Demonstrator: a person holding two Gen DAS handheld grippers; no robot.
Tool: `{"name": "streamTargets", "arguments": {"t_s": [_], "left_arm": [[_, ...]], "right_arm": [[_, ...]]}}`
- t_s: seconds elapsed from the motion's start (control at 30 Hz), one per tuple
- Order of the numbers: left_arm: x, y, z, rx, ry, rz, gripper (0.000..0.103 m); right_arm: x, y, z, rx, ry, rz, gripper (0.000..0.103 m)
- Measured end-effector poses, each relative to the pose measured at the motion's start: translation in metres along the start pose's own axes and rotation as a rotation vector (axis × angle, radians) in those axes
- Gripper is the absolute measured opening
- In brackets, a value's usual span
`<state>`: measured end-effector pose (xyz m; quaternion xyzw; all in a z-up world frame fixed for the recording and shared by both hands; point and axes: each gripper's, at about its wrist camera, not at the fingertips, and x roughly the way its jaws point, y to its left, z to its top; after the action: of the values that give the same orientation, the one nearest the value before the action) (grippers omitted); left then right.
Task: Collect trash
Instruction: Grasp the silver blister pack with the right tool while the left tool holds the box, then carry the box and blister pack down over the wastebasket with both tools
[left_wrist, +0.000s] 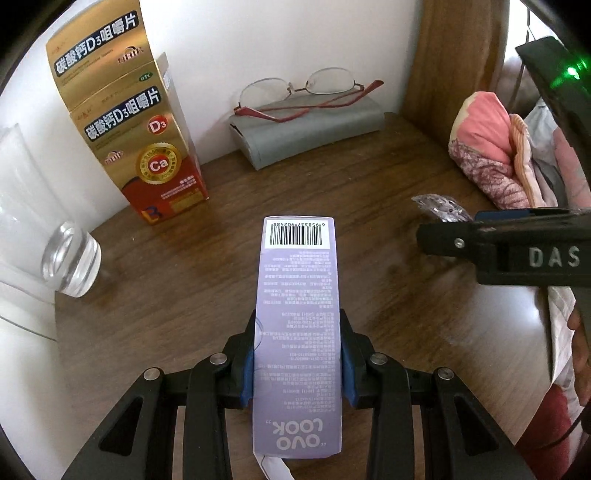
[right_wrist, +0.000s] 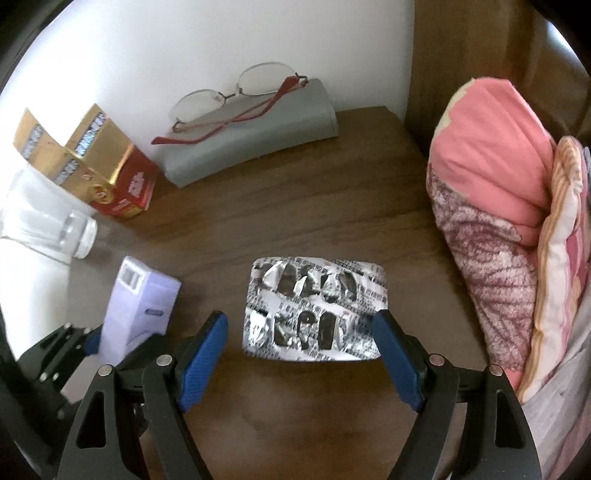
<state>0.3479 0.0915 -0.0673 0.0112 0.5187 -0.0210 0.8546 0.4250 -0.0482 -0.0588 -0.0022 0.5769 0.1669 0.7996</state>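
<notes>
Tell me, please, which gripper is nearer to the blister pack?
Right. The right gripper hangs open over the blister pack, a finger at each side, not pressing it. The left gripper is off to the pack's left, shut on the purple box.

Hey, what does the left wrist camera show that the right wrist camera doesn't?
Only the left wrist view shows the barcode and printed back of the lilac box clamped in the left gripper, and the right gripper's side. Only the right wrist view shows the emptied foil blister pack whole, between the right gripper's open jaws. Both show the glasses on the grey case, the gold box, the glass and the bedding.
</notes>
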Motion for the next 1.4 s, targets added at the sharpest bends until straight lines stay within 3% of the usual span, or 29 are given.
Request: {"name": "streamTargets", "arguments": {"t_s": [0.5, 0.63, 0.7, 1.0, 1.2, 1.4], "left_arm": [[0.002, 0.001, 0.004, 0.000, -0.001, -0.007, 0.037], [0.001, 0.000, 0.004, -0.001, -0.002, -0.008, 0.037], [0.002, 0.001, 0.004, -0.002, -0.004, -0.010, 0.037], [-0.005, 0.006, -0.003, -0.040, -0.028, -0.038, 0.038], [-0.040, 0.003, -0.029, -0.070, -0.068, -0.068, 0.038], [-0.087, -0.011, -0.067, -0.093, -0.092, -0.085, 0.038]], "right_arm": [[0.023, 0.019, 0.016, -0.051, 0.023, -0.163, 0.084], [0.023, 0.023, 0.012, -0.064, -0.001, -0.163, 0.085], [0.020, 0.023, 0.010, -0.084, -0.001, -0.150, 0.080], [-0.015, -0.001, -0.017, -0.112, -0.055, -0.013, 0.079], [-0.060, -0.008, -0.053, -0.188, -0.108, 0.068, 0.080], [-0.105, -0.015, -0.109, -0.219, -0.111, 0.216, 0.080]]}}
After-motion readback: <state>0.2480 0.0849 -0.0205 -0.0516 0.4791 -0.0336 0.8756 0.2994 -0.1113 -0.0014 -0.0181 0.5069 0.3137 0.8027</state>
